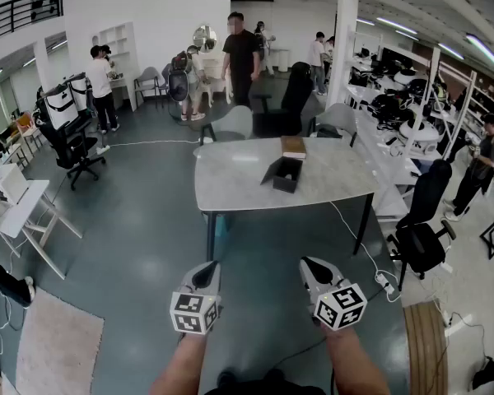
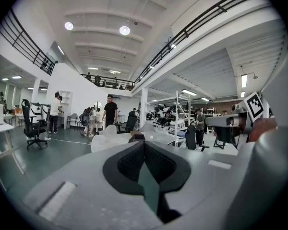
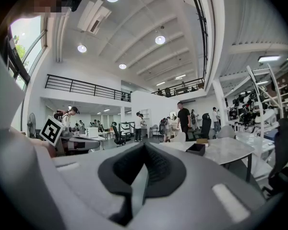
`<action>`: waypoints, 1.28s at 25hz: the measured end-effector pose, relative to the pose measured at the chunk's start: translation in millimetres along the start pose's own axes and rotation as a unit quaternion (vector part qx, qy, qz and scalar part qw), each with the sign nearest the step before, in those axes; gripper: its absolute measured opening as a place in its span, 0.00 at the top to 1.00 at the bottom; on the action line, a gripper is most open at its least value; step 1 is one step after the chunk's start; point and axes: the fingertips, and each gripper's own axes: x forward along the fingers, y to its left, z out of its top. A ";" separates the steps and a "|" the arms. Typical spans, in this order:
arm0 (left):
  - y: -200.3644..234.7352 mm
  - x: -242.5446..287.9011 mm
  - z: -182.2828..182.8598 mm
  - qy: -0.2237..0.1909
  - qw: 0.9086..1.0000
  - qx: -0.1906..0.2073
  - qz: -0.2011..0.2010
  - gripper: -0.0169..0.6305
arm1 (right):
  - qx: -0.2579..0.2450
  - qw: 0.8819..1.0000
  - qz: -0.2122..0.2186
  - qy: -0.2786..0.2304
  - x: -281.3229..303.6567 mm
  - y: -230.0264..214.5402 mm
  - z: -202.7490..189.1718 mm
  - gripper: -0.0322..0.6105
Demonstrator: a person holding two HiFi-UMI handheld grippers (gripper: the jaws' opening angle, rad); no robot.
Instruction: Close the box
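A small black box [image 1: 286,174] stands open on the grey table [image 1: 230,179] several steps ahead, with a brown flat piece [image 1: 293,146] just behind it. In the right gripper view the box [image 3: 198,148] shows small on the table's near end. Both grippers are held close to my body over the floor, far short of the table. My left gripper [image 1: 204,274] is shut with nothing in it, its pads meeting at the tip [image 2: 144,145]. My right gripper [image 1: 314,270] is likewise shut and empty [image 3: 144,146].
Black office chairs [image 1: 418,237] stand to the right of the table and behind it [image 1: 296,97]. A white folding table [image 1: 16,208] is at the left, and a rug [image 1: 58,344] lies at the lower left. Several people stand at the back. Cables run across the floor by the table's right leg.
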 end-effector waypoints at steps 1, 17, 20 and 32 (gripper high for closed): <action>-1.0 0.8 -0.2 0.000 1.000 0.001 0.001 0.96 | 0.000 1.000 0.000 0.000 -0.7 -2.1 -0.2 0.95; -55.1 11.2 -11.5 0.014 1.000 0.003 0.017 0.96 | 0.054 0.998 0.021 0.015 -38.1 -46.2 -31.2 0.95; -75.2 18.6 -7.4 0.011 1.000 0.004 0.018 0.96 | 0.059 0.998 0.020 0.013 -49.1 -64.1 -32.3 0.95; -98.8 65.6 -18.6 0.038 0.999 0.009 0.002 0.96 | 0.063 0.997 0.038 0.029 -49.5 -100.7 -39.0 0.95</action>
